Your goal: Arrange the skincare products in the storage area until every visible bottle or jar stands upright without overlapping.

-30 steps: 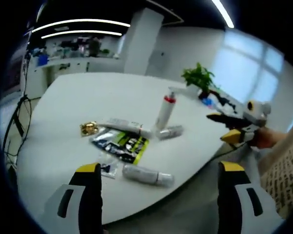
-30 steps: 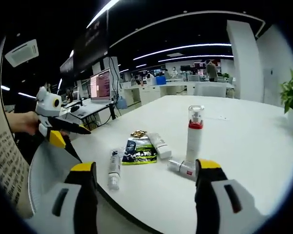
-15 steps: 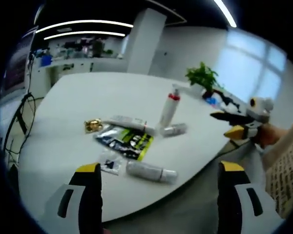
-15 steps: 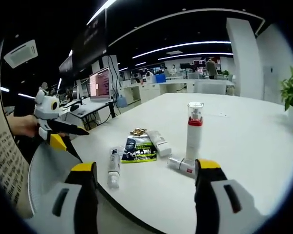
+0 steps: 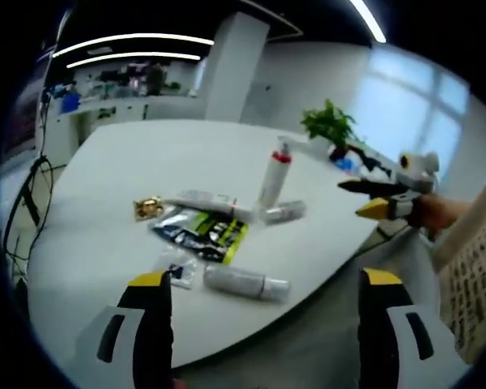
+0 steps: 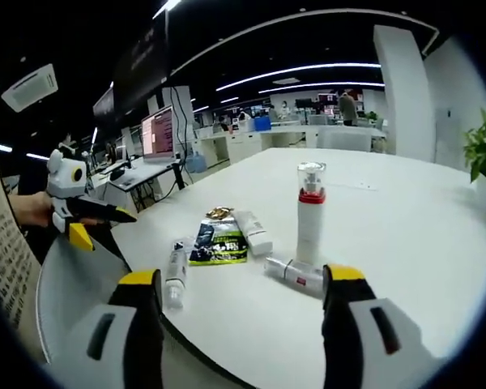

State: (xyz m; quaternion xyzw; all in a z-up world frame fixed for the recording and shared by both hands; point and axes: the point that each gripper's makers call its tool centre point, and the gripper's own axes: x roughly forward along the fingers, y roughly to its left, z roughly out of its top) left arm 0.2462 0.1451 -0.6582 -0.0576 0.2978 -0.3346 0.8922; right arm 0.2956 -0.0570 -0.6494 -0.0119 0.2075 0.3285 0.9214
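From where I stand, both tools hang back off the near edge of the white tabletop (image 6: pixel 405 219), which suggests the person is sizing up the clutter before reaching in. The left hand-held gripper (image 5: pixel 259 320) has its jaws spread wide with nothing between them, and the right hand-held gripper (image 6: pixel 235 312) is likewise released and empty.

The skincare things sit bunched near that edge. A tall pump bottle (image 6: pixel 309 212) with a red collar already stands upright, so it probably needs no attention. Just beside its base a small bottle (image 6: pixel 296 273) lies on its side. A white tube (image 6: pixel 252 232) lies flat, touching a dark-and-green sachet (image 6: pixel 219 241), with a gold wrapper (image 6: pixel 219 213) just beyond. Another lying bottle (image 6: pixel 175 277) rests closest to the left hand-held gripper, next to a clear packet (image 5: pixel 178 274).

My guess is the lying bottles come first, each nearest its own side's tool.
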